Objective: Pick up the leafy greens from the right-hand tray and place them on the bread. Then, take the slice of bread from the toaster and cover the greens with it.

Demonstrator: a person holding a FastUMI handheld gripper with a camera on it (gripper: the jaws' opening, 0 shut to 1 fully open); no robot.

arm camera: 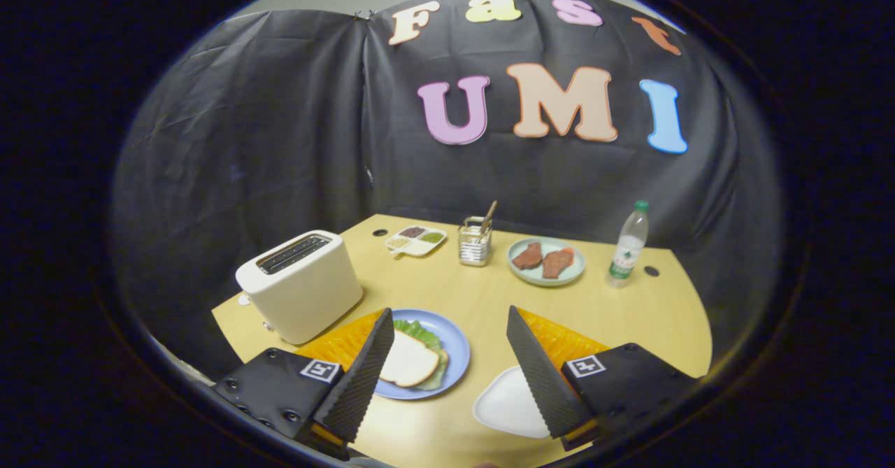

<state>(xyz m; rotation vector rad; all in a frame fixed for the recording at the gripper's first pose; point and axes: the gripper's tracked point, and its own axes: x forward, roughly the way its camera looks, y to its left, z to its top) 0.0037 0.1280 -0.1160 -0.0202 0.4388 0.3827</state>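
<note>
Gripper view: jaws apart above wooden table (pixel 629 307); black cloth wall (pixel 280 139).

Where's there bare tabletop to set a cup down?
Widest bare patch: mid-table, bordered by the toaster, cutlery holder, meat plate and blue plate. Another lies right, between the bottle and the table edge. Crowded: the back row, and the near edge around the open hand-held gripper, by the white tray.

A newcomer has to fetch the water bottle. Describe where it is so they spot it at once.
Start at the wooden table and look to its far right corner, beyond the open gripper. The water bottle stands upright just right of the pale plate holding meat. It is the only tall, clear thing, with a green cap.
</note>
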